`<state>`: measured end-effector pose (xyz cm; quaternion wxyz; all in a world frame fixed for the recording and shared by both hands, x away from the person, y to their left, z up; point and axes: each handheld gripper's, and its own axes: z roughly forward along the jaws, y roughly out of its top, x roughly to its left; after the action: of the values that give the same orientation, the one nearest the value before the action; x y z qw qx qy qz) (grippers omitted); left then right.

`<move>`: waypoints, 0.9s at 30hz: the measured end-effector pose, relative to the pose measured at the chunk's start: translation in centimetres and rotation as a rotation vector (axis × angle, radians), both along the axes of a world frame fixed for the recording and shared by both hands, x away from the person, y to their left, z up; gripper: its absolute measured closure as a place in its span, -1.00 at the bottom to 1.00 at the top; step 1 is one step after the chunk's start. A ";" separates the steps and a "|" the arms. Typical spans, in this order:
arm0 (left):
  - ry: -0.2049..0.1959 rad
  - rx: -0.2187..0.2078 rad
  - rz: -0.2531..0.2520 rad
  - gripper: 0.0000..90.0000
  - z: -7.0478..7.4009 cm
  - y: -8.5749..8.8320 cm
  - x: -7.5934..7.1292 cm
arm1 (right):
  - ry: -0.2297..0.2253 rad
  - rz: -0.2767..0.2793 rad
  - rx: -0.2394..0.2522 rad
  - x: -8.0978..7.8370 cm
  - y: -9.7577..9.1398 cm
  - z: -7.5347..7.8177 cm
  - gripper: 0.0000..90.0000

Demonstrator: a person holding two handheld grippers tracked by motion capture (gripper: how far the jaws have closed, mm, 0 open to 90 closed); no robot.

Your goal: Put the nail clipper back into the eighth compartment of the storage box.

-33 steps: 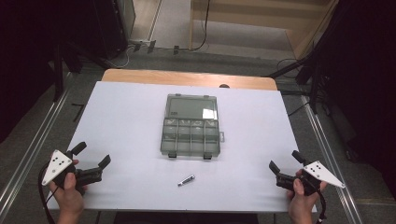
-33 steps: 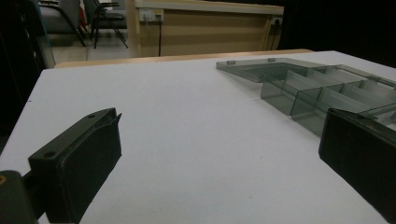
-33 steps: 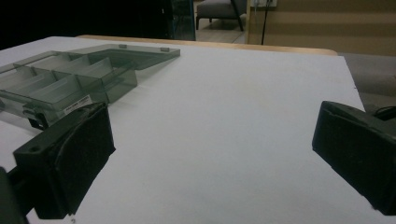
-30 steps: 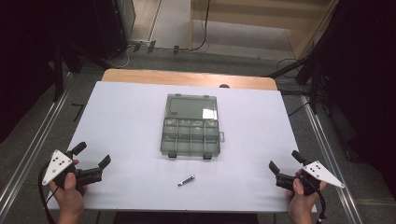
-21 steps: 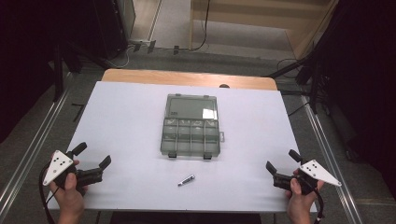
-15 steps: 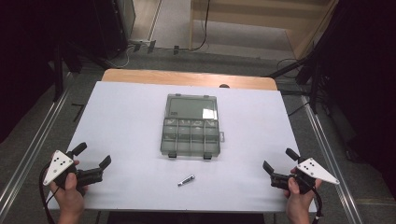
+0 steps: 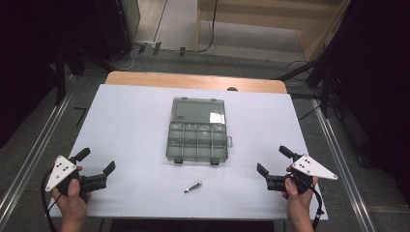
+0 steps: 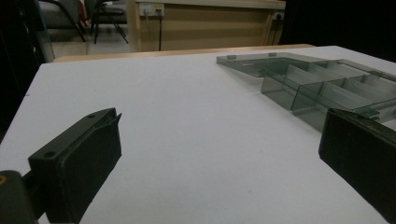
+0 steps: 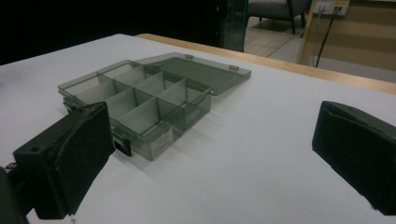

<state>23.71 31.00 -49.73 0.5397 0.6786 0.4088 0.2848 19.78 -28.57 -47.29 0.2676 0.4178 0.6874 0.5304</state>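
The translucent grey plastic compartment box point(image 7: 197, 130) lies at frame centre, lid folded back for access. A small metal pin point(image 7: 193, 186) lies below it. Left gripper point(image 7: 98, 169) and right gripper point(image 7: 273, 162), lower corners, hang spread wide, empty, ready to approach.
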 end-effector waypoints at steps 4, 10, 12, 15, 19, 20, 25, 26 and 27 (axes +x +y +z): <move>0.001 0.001 -0.002 -1.00 0.0 0.0 0.0 | 0.000 0.033 -0.004 0.8 1.2 0.5 -1.00; 0.003 0.003 -0.006 -1.00 0.0 0.0 0.0 | 0.004 0.072 -0.011 1.7 2.9 0.7 -1.00; 0.003 0.004 -0.007 -1.00 0.0 0.0 0.0 | 0.010 0.087 -0.012 2.0 3.4 0.8 -1.00; 0.003 0.002 -0.008 -1.00 0.0 0.0 0.0 | 0.012 0.116 -0.023 2.5 4.4 1.0 -0.94; 0.003 0.004 -0.008 -1.00 0.0 0.0 0.0 | 0.021 0.163 -0.017 3.1 5.5 1.2 -0.78; 0.003 0.006 -0.009 -1.00 0.0 0.0 0.0 | 0.025 0.172 -0.015 3.2 5.8 1.2 -0.73; 0.003 0.005 -0.010 -1.00 0.0 0.0 0.0 | 0.042 0.166 -0.012 3.7 7.1 1.5 -0.54; 0.003 0.005 -0.011 -1.00 0.0 0.0 0.0 | 0.046 0.170 -0.006 3.9 7.3 1.5 -0.47; 0.003 0.004 -0.011 -1.00 0.0 0.0 0.0 | 0.052 0.176 -0.001 4.0 7.6 1.5 -0.38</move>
<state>23.71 30.97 -49.73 0.5392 0.6825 0.4053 0.2815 23.82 -21.01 -45.74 0.2022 0.3691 0.7284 0.5407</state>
